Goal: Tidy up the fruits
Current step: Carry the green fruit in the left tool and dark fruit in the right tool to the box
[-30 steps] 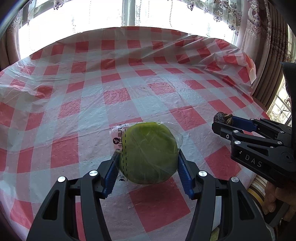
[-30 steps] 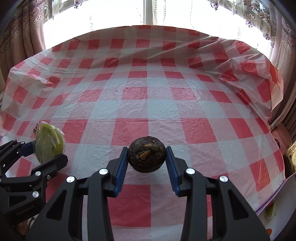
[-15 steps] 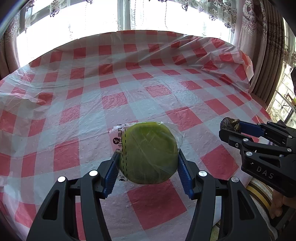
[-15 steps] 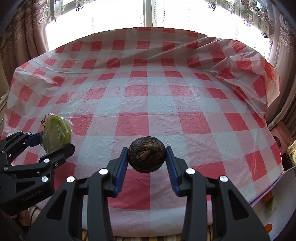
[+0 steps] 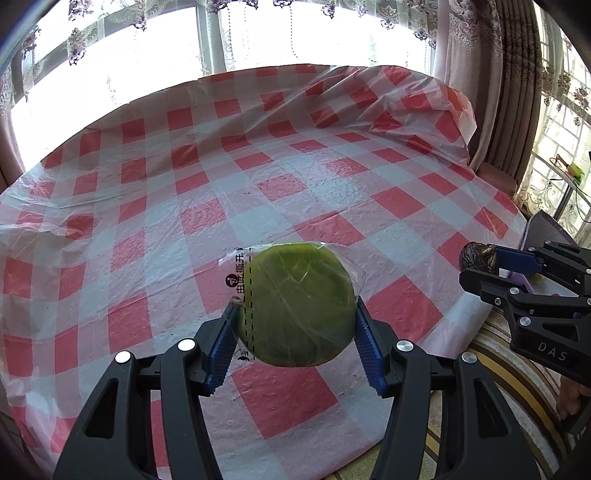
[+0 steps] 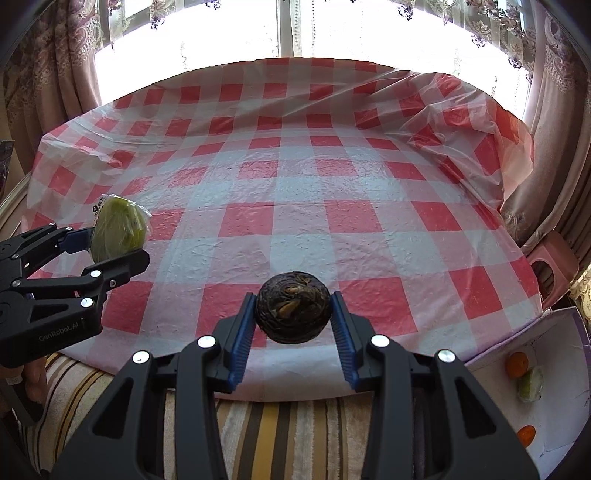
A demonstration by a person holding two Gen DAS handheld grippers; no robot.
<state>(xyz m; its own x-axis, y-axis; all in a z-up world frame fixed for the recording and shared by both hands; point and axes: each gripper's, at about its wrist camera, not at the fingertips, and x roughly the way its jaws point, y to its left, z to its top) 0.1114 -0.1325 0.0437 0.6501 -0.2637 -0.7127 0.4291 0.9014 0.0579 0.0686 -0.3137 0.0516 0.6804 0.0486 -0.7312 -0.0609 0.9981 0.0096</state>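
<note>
A: So, what is the biggest thing here?

B: The table (image 5: 258, 177). A red and white checked cloth (image 6: 295, 192) covers it, with clear plastic on top. At the far right corner the plastic bunches up. Curtains (image 6: 55, 74) hang by a bright window (image 6: 295, 26) behind it.

A: What comes next?

B: A striped rug (image 6: 280, 435) lies on the floor by the near edge of the table. To the right sits a white box (image 6: 546, 387) with a purple rim. Inside it are two orange fruits (image 6: 517, 363) and one pale green one.

A: And the tools?

B: The left gripper (image 5: 295, 332) is partly open, just wide enough for a round green fruit (image 5: 299, 302). The blue pads (image 5: 221, 350) press on both sides of it. The fruit is in a clear wrapper (image 5: 240, 273) with black writing. It is held up in the air above the near part of the table.

A: What about the other one?

B: The right gripper (image 6: 293, 325) is nearly closed. It squeezes a small dark brown ball-shaped fruit (image 6: 293, 312) with a rough skin. That fruit is up in the air too, over the near edge of the table.

A: Are the two tools close?

B: They are side by side, but apart. A bit of a hand (image 5: 570, 395) shows under the right one.
</note>
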